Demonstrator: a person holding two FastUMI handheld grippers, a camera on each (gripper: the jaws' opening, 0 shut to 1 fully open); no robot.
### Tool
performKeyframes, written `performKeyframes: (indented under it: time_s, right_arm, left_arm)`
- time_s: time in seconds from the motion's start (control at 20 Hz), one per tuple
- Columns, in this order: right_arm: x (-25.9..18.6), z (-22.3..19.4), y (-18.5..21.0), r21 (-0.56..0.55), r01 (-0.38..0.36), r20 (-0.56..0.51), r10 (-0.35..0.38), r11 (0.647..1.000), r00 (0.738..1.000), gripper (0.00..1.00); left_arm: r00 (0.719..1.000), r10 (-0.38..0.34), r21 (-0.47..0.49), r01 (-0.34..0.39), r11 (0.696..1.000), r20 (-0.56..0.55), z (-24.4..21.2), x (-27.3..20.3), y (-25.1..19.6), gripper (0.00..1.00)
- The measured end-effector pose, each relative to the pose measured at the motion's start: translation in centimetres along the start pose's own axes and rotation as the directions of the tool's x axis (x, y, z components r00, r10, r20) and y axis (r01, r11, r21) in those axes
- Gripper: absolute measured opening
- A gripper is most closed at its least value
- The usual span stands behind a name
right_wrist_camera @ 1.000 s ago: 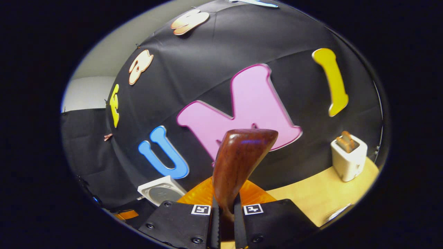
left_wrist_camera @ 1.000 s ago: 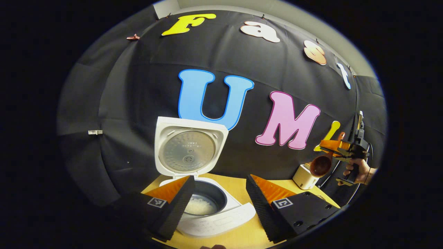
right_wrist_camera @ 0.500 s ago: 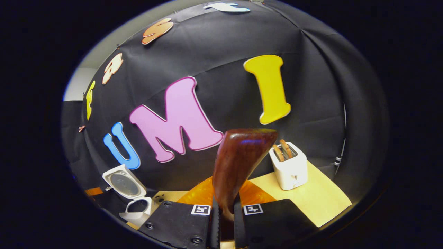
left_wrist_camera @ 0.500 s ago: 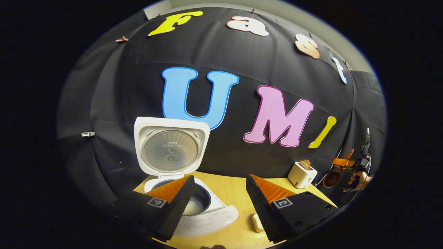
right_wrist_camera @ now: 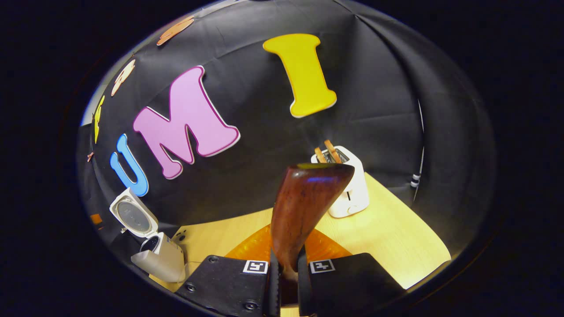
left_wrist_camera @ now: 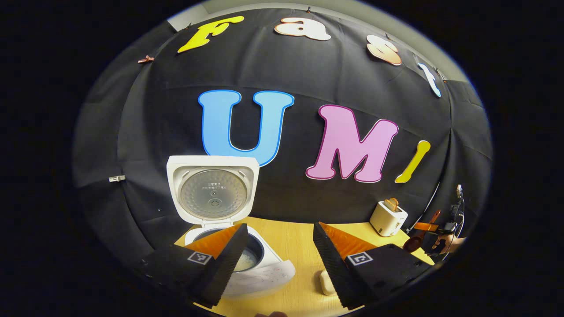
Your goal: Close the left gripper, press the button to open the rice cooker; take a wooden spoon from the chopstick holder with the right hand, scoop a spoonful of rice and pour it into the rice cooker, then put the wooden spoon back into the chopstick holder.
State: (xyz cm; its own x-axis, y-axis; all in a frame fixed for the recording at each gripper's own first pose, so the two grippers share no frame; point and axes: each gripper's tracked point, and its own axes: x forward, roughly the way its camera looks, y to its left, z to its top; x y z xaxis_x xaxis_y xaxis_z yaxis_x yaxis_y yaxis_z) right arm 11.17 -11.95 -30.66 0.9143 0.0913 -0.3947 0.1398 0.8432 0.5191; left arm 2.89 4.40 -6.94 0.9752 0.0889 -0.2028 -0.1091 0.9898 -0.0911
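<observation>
Between the parted fingers of the left gripper [left_wrist_camera: 277, 259], nothing is held; ahead of its left finger the rice cooker [left_wrist_camera: 240, 259] is seen with its lid [left_wrist_camera: 212, 190] raised and pale rice in the pot. The right gripper [right_wrist_camera: 285, 281] is clamped on the wooden spoon [right_wrist_camera: 304, 211], whose dark, glossy, reddish-brown bowl rises just ahead of the fingertips, with a white toaster [right_wrist_camera: 346, 187] beyond it on the table [right_wrist_camera: 396, 237]. Opening is judged done and pouring probably done as well; the return of the spoon to the chopstick holder is left.
</observation>
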Motion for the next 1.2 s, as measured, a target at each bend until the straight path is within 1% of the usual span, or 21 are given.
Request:
performKeyframes:
  time_s: [0.25,0.5,0.7,0.75,0.85,0.9,0.95,1.05,1.1,1.15,1.2]
  right_arm:
    - [1.7,-3.1,-0.9,-0.019,-0.018,-0.075,0.017,1.0,0.997,0.19]
    - [3.4,-6.2,-1.8,-0.047,-0.021,-0.156,0.013,0.999,0.988,0.2]
    - [4.0,-7.6,-2.4,-0.041,-0.016,-0.196,0.007,0.999,0.981,0.2]
    - [4.0,-7.7,-2.6,-0.039,-0.016,-0.199,0.008,0.999,0.98,0.22]
    - [4.2,-7.7,-3.1,-0.034,-0.002,-0.2,-0.005,0.999,0.98,0.22]
    - [4.1,-7.5,-3.2,-0.028,0.006,-0.197,-0.011,1.0,0.98,0.25]
    - [4.0,-7.5,-3.5,-0.031,0.021,-0.195,-0.026,0.999,0.981,0.38]
    - [3.5,-7.1,-4.0,-0.039,0.039,-0.19,-0.046,0.998,0.981,0.53]
    - [3.1,-7.0,-4.1,-0.039,0.045,-0.188,-0.052,0.998,0.981,0.71]
    - [2.7,-6.7,-4.3,-0.039,0.052,-0.185,-0.058,0.998,0.981,0.78]
    - [2.2,-6.4,-4.6,-0.04,0.064,-0.179,-0.07,0.997,0.981,0.8]
  left_arm:
    - [0.999,0.037,0.0,-0.037,0.999,-0.017,-0.4,-0.6,-0.3,0.95]
    - [0.997,0.065,-0.013,-0.066,0.998,-0.027,-0.8,-1.1,-0.4,0.95]
    - [0.996,0.081,-0.008,-0.082,0.997,-0.028,-0.9,-1.5,-0.2,0.95]
    - [0.996,0.085,-0.008,-0.085,0.996,-0.028,-0.9,-1.5,-0.1,0.95]
    - [0.996,0.089,-0.01,-0.089,0.996,-0.029,-1.0,-1.6,0.1,0.95]
    - [0.996,0.089,-0.011,-0.089,0.996,-0.028,-1.0,-1.7,0.1,0.95]
    - [0.996,0.088,-0.014,-0.088,0.996,-0.026,-0.9,-1.6,0.2,0.95]
    - [0.996,0.082,-0.02,-0.082,0.996,-0.023,-0.9,-1.4,0.2,0.95]
    - [0.997,0.076,-0.021,-0.076,0.997,-0.021,-0.9,-1.3,0.1,0.95]
    - [0.997,0.07,-0.023,-0.07,0.997,-0.02,-0.9,-1.1,0.0,0.95]
    - [0.998,0.062,-0.024,-0.063,0.998,-0.017,-0.9,-1.0,0.0,0.95]
